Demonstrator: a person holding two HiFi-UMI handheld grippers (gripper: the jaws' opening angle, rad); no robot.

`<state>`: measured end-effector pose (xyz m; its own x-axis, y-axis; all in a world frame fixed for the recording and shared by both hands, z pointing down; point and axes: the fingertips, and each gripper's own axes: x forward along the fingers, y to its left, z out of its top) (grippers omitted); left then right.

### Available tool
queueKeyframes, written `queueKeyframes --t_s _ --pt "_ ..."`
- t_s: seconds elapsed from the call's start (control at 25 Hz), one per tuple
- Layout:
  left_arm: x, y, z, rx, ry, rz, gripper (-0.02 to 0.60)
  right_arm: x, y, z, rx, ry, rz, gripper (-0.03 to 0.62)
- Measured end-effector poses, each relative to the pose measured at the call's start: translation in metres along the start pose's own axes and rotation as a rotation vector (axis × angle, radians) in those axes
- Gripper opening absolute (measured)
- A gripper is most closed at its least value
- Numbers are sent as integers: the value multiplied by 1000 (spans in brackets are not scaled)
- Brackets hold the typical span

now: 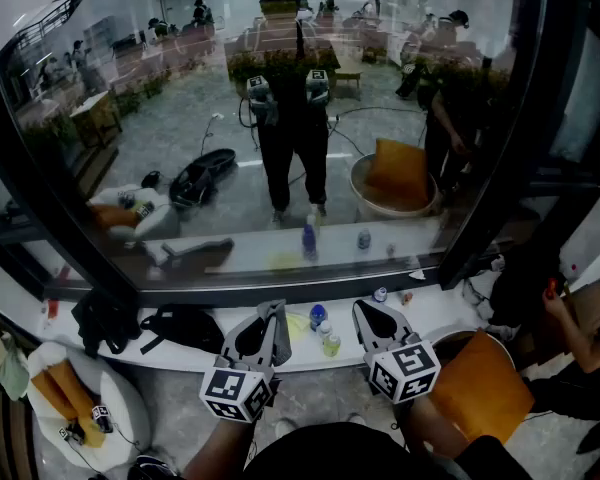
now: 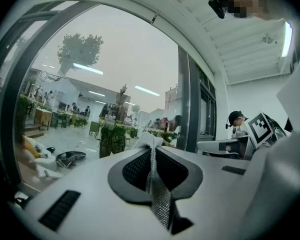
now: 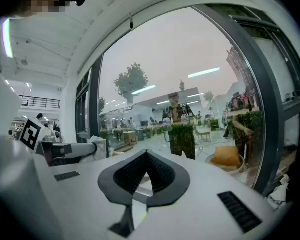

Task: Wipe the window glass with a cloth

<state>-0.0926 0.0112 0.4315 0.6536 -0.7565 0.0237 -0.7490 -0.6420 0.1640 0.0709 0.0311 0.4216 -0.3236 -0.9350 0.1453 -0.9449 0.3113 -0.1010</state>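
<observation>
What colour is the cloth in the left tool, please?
Light grey waffle-textured cloth; left gripper view.

The person is wearing a dark top. The left gripper and the right gripper are each showing a smooth white shell tapering to a point, with black ribbed pads lining the jaws. The left cube and right cube are displaying black square markers on white faces.
</observation>
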Motion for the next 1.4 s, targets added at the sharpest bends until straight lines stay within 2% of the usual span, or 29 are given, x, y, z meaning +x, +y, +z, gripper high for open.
queueKeyframes --t_s 0.56,1.4 --pt "-6 9 -1 4 1 0 32 6 6 -1 27 -16 -4 28" --pt "-37 102 27 59 -28 21 33 73 75 15 8 -58 -1 28"
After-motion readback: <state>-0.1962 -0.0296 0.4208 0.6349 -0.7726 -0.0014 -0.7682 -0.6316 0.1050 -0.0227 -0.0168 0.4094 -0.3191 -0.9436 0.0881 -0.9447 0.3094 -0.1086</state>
